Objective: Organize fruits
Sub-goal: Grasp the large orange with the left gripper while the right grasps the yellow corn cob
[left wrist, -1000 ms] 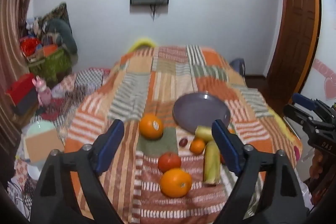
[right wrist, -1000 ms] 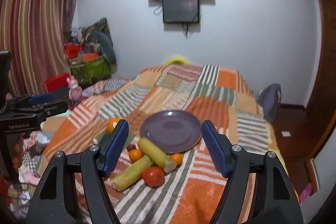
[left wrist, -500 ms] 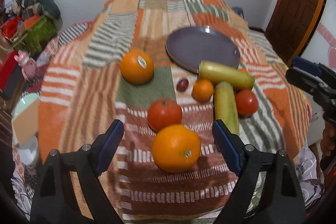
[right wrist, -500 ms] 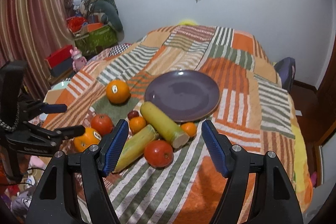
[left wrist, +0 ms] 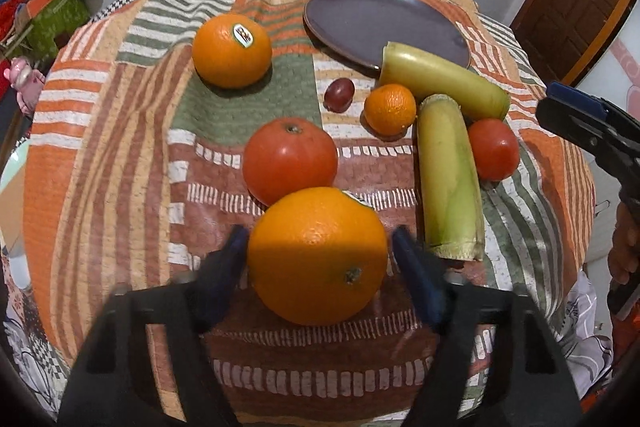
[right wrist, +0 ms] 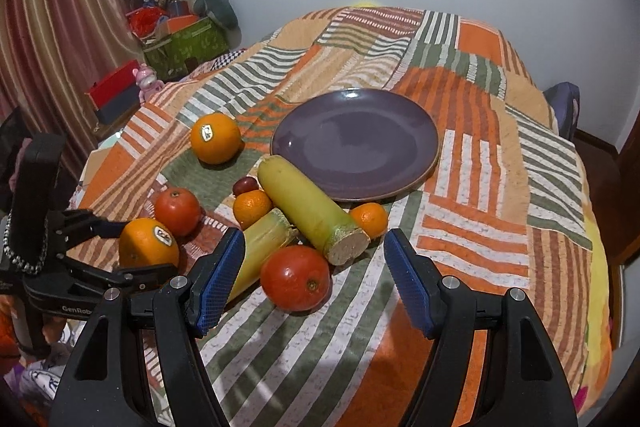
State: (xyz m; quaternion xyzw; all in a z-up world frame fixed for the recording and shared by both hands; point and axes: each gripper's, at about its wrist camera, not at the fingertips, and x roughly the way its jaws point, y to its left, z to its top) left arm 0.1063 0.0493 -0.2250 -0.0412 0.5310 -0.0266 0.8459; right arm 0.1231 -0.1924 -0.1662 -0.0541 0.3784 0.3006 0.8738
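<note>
Since a second ago the left gripper [left wrist: 320, 259] dropped in close, and now the near orange [left wrist: 318, 255] sits right between its blurry fingers, which are open, just beside the peel, not clamped as far as I can tell. Plate [left wrist: 384, 23] lies far right of it. Right gripper [right wrist: 314, 279] hangs wide open, empty, over the tomato [right wrist: 296, 277].
</note>
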